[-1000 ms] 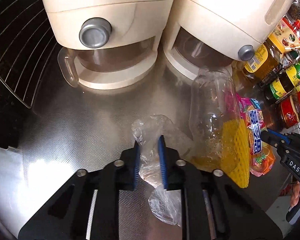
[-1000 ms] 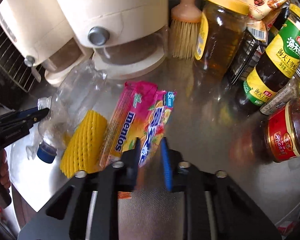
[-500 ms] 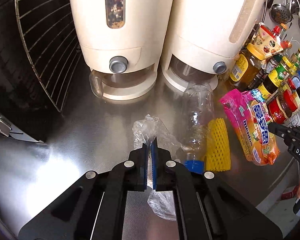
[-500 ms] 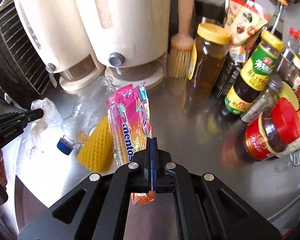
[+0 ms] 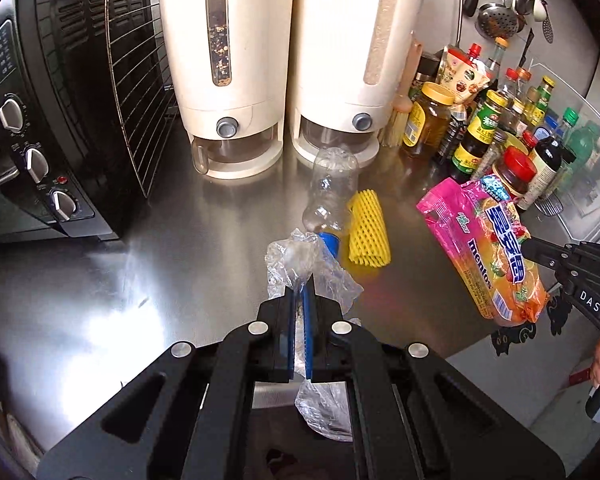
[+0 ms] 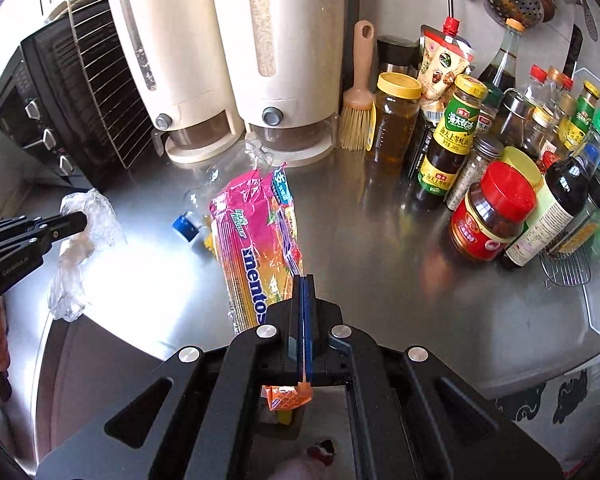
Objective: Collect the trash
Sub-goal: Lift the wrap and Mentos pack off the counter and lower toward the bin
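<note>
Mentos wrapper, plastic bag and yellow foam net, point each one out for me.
Mentos wrapper [image 6: 256, 240]: right wrist view, on the pink and orange printed face.
Plastic bag [image 5: 300, 260]: left wrist view, on the crumpled clear film above the fingers.
Foam net [image 5: 367, 227]: left wrist view, middle of the yellow mesh.

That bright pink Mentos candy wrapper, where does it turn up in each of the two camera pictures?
Left wrist view: the Mentos wrapper hangs at the right, pinched by the right hand-held gripper.
Right wrist view: the wrapper fills the centre, clamped in that camera's own gripper.
Shared landmark: the blue-capped clear bottle lying on the steel counter beside it.
</note>
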